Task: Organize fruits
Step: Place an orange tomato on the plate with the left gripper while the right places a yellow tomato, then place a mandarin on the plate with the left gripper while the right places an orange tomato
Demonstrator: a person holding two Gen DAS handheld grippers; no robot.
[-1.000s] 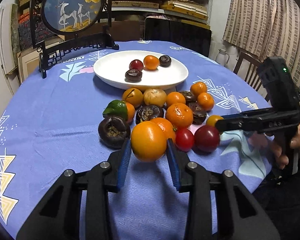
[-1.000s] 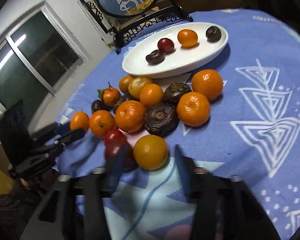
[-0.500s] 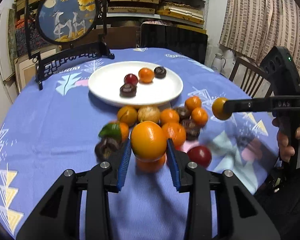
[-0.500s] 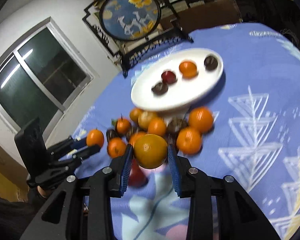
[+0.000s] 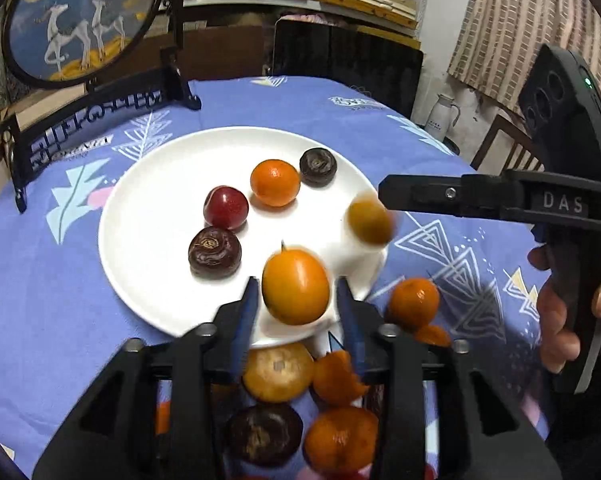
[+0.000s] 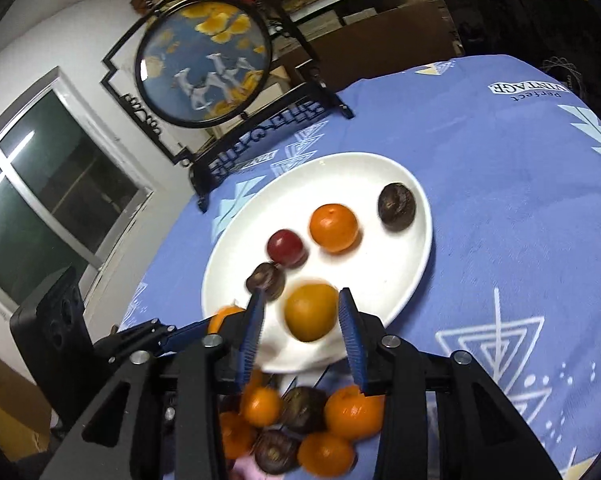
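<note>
My left gripper [image 5: 296, 306] is shut on a yellow-orange fruit [image 5: 295, 287], held over the near edge of the white plate [image 5: 140, 216]. My right gripper [image 6: 302, 320] is shut on a second yellow-orange fruit [image 6: 311, 312], over the plate's [image 6: 392, 268] near rim. In the left wrist view that gripper reaches in from the right, its fruit [image 5: 369, 221] blurred over the plate's right side. On the plate lie a tangerine [image 5: 275, 182], a red fruit [image 5: 225, 208] and two dark fruits [image 5: 214, 253] [image 5: 318, 167]. A pile of fruits [image 5: 284, 408] lies on the cloth below the grippers.
A round framed deer picture on a black stand [image 5: 80, 20] stands at the table's back left. Dark chairs [image 5: 340, 68] stand behind the blue-clothed table [image 5: 52, 300]. A window [image 6: 32, 216] is at left in the right wrist view. A white jug [image 5: 440, 114] stands beyond the table.
Both grippers have lifted their fruits off the cloth and carried them forward from the pile to above the plate. Each stays shut on its fruit.
</note>
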